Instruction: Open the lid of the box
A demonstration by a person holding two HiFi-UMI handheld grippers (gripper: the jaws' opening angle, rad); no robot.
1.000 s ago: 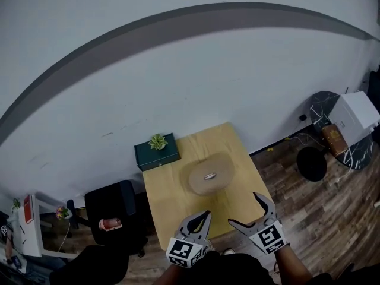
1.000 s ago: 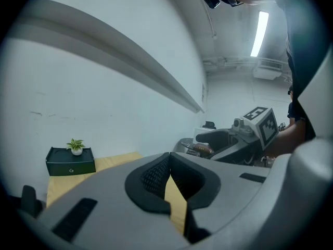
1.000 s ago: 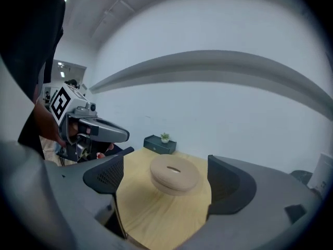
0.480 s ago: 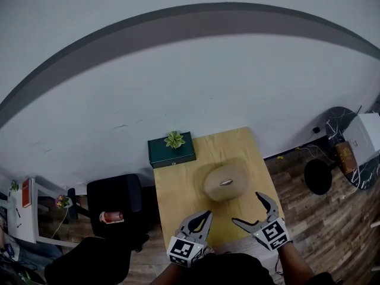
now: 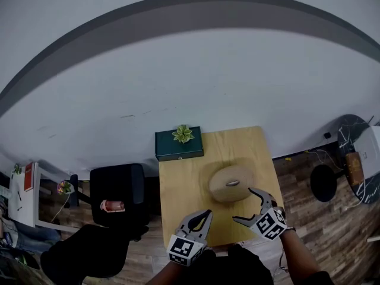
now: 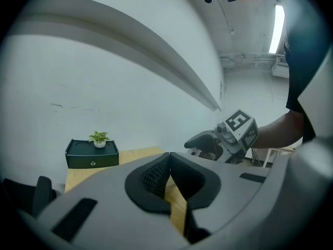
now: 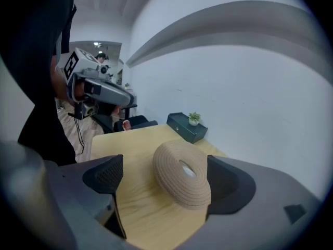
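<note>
A round tan woven box (image 5: 231,183) with a small metal knob on its lid lies on the wooden table (image 5: 181,186). My right gripper (image 5: 244,205) is open, just short of the box's near right side. The woven box (image 7: 182,173) shows between its wide-spread jaws, untouched. My left gripper (image 5: 200,217) hovers at the table's front edge, shut on nothing, its pads meeting in the left gripper view (image 6: 169,158). A dark green box (image 5: 179,145) with a small plant (image 5: 183,133) on top stands at the table's far left corner.
A black chair (image 5: 116,189) stands left of the table with a red can (image 5: 111,206) on it. White shelving (image 5: 24,198) is at far left. A round dark side table (image 5: 356,153) and a black stool (image 5: 323,183) stand at right. A white wall lies behind.
The head view has shifted, so the table sits further right in frame. My right gripper has moved forward, closer to the woven box. The left gripper stays at the front edge.
</note>
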